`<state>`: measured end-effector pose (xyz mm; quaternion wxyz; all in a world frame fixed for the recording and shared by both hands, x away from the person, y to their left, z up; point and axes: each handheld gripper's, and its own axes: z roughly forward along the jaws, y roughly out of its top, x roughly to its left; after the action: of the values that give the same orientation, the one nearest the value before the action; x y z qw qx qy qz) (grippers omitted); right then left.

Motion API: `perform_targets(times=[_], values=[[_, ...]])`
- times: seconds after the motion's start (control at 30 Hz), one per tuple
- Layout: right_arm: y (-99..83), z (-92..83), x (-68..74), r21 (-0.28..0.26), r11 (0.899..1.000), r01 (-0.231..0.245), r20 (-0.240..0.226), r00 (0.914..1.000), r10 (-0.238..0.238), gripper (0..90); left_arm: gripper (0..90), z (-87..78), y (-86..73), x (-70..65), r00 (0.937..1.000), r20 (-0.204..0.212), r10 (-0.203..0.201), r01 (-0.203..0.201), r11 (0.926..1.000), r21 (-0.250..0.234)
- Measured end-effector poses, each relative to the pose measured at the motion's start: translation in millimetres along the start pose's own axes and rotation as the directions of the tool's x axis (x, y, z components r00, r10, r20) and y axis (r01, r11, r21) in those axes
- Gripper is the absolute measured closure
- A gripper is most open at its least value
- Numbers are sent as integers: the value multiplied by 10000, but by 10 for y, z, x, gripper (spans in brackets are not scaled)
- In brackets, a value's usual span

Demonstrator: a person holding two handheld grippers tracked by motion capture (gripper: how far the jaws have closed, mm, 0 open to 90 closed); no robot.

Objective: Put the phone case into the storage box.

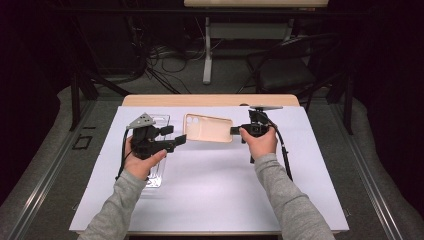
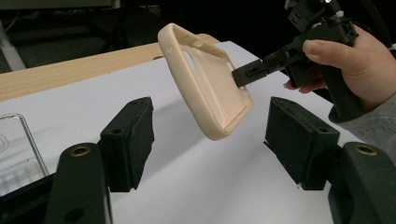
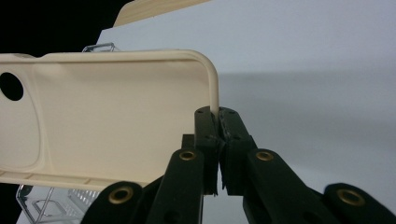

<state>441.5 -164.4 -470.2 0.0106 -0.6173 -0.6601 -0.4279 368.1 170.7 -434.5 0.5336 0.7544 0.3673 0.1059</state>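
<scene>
A beige phone case (image 1: 207, 128) (image 2: 205, 88) (image 3: 107, 121) hangs above the white sheet, tilted, with its hollow side toward the person. My right gripper (image 1: 235, 130) (image 2: 245, 74) (image 3: 218, 114) is shut on the rim at the case's right end, held in the person's right hand. My left gripper (image 1: 172, 136) (image 2: 210, 122) stands open just to the left of the case. Its two black jaws are apart, and the case's near end lies a little beyond them, untouched.
A clear plastic piece (image 1: 155, 172) (image 2: 18, 154) (image 3: 51, 205) lies on the white sheet (image 1: 210, 190) under the left hand. The sheet covers a wooden table (image 1: 210, 100). Beyond the table are a black chair (image 1: 295, 65) and floor cables.
</scene>
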Motion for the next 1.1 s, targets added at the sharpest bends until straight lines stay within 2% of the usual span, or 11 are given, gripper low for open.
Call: perform_targets(times=[0.17,0.27,0.33,0.4,0.43,0.5,0.57,0.8,0.97,1.1], values=[[-13,7,-6,-154,9998,-154,-151,9998,151,875,374,24,-30,-1,9989,68,-463,464,9988,-173],[-23,4,-2,-36,9999,-148,-153,9998,148,875,384,33,-56,17,9954,141,-950,952,9953,-200],[-35,15,3,-138,9998,-144,-233,9996,141,875,396,44,-71,33,9933,223,-1133,1137,9934,-168],[-42,21,10,-111,9998,-135,-218,9997,132,875,420,50,-89,34,9918,100,-1273,1275,9915,-238],[-46,28,16,-100,9999,-133,-241,9996,131,875,429,55,-96,37,9903,114,-1388,1390,9901,-209],[-47,31,18,-99,9999,-117,-262,9996,115,875,433,64,-112,43,9831,301,-1805,1812,9833,-193],[-51,36,27,-93,9999,-118,-263,9996,115,875,474,70,-126,41,9785,399,-2023,2034,9788,-257],[-65,49,51,-75,10000,-25,-419,9991,22,875,540,86,-144,41,9754,334,-2178,2187,9755,-252],[-75,57,74,-81,10000,-48,-495,9988,44,874,595,75,-145,56,9719,529,-2293,2311,9725,-301],[-82,63,85,-78,10000,-49,-527,9986,45,874,597,79,-152,65,9628,701,-2611,2626,9648,-138]])
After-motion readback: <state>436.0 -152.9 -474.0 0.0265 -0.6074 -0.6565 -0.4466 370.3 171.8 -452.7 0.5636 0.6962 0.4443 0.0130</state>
